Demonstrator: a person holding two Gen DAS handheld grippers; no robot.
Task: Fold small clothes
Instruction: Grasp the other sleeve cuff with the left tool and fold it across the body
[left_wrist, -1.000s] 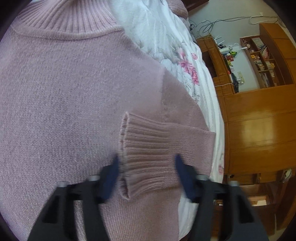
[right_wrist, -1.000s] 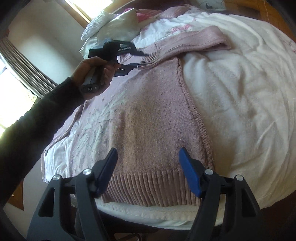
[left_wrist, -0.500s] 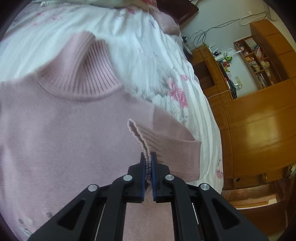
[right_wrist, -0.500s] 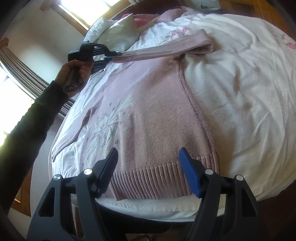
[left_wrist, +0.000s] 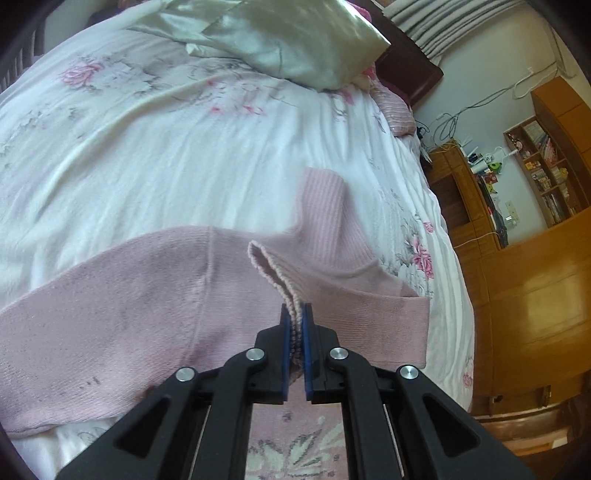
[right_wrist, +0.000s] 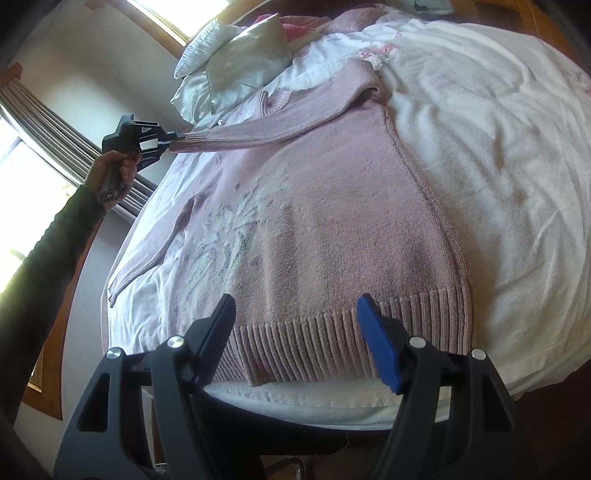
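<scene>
**A:** Two grippers on show. What's each one doing?

**B:** Left gripper (left_wrist: 296, 314) is clamped tight on the ribbed cuff (left_wrist: 275, 280) of one sleeve (right_wrist: 266, 127), blue pads squeezing the knit between them. From the right wrist view you can see that same gripper (right_wrist: 168, 139) over at the far left, held in a hand (right_wrist: 110, 173) with a dark sleeved arm (right_wrist: 40, 266) behind it, and the pink sleeve is stretched across the chest from the right shoulder.

**A:** And the right one?

**B:** Right gripper (right_wrist: 297, 326) has its jaws spread wide, gripping nothing. It's near the ribbed hem (right_wrist: 332, 343), hovering at the near edge of the bed, not touching the knit as far as I can tell.

**A:** Where's the sweater itself?

**B:** Pink sweater (right_wrist: 325, 229) lies flat, face up, on the white flowered bedspread (right_wrist: 498, 166), hem near, collar (left_wrist: 325, 206) far. Pale flower pattern on the left part of the front. The other sleeve (right_wrist: 155, 243) lies straight down the left side on the bedspread.

**A:** Anything around it?

**B:** Pillows (right_wrist: 243, 55) at the far end, a window with a curtain (right_wrist: 48, 122) on the left, and wooden cabinets with shelves (left_wrist: 535, 258) past the right side of the bed in the left wrist view.
</scene>
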